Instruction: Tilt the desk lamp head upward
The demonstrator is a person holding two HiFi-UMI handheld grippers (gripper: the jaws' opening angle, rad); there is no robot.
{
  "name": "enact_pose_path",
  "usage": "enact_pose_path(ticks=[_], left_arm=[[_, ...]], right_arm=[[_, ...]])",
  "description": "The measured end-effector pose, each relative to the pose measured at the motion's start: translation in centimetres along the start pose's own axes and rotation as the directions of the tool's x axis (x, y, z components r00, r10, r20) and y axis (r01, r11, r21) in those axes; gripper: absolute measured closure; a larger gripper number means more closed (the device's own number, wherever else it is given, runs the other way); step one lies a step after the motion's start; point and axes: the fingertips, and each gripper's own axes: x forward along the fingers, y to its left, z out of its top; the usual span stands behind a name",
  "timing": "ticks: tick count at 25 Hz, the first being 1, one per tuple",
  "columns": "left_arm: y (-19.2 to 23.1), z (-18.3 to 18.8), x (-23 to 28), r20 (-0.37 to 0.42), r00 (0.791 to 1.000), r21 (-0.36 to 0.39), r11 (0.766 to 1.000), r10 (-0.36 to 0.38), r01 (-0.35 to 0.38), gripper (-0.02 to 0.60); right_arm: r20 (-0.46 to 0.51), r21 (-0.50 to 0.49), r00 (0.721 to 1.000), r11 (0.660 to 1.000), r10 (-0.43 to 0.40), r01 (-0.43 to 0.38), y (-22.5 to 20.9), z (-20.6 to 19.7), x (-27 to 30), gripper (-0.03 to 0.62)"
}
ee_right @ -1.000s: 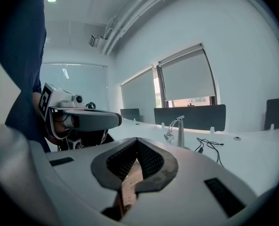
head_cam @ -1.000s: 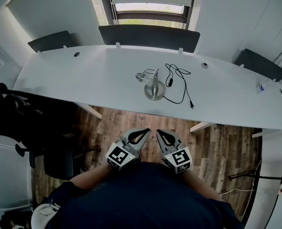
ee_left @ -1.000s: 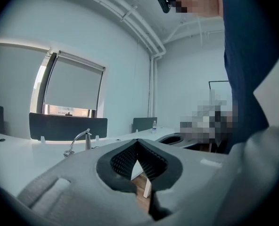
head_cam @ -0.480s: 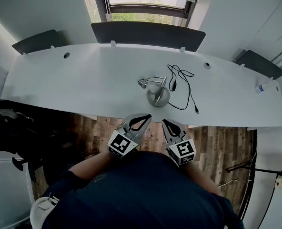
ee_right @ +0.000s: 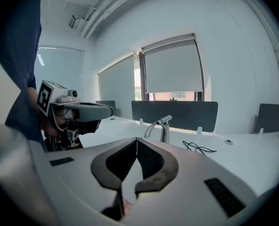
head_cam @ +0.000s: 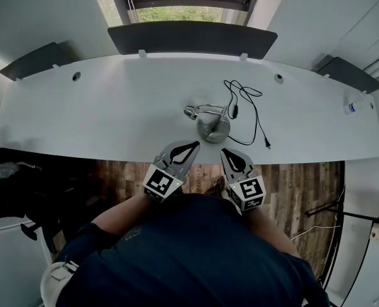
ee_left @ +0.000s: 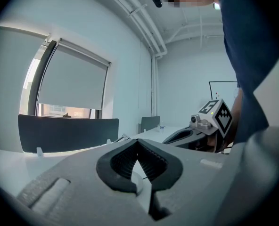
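Jaws shut and empty, the left gripper (head_cam: 194, 145) and right gripper (head_cam: 225, 151) sit low centre, aimed at the desk lamp (head_cam: 212, 124) mid-frame by the desk (head_cam: 112, 114) edge, apparently lining up a reach for its head.

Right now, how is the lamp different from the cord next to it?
The lamp is shiny silver; the cord is black. The lamp stands upright; the cord lies flat in loose loops. The lamp looks thick and stiff; the cord is thin and bendy. Both sit on the white desk, side by side.
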Motion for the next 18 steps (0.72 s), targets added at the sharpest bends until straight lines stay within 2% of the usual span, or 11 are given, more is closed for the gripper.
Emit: enact_pose_path(ticks=[8,11,18], left_arm=[[2.4,-1.5,3.3,-0.07,0.993,0.024,0.995,0.098,-0.097,0.575],[3.3,-2.0,4.5,-0.073,0.988,0.019,0.991,0.136,-0.135,0.575],[5.8,-4.1,6.3,-0.129,0.967,0.046,0.976,0.219,-0.215,0.575]], right_arm=[[-0.03,-0.029,0.998,0.998,0.062,-0.062,-4.1,-0.4,2.7,0.582],[-0.036,-0.035,0.996,0.996,0.085,-0.086,-5.3,-0.7,3.5,0.582],[-0.045,-0.067,0.992,0.991,0.117,-0.12,-7.7,-1.4,5.1,0.582]])
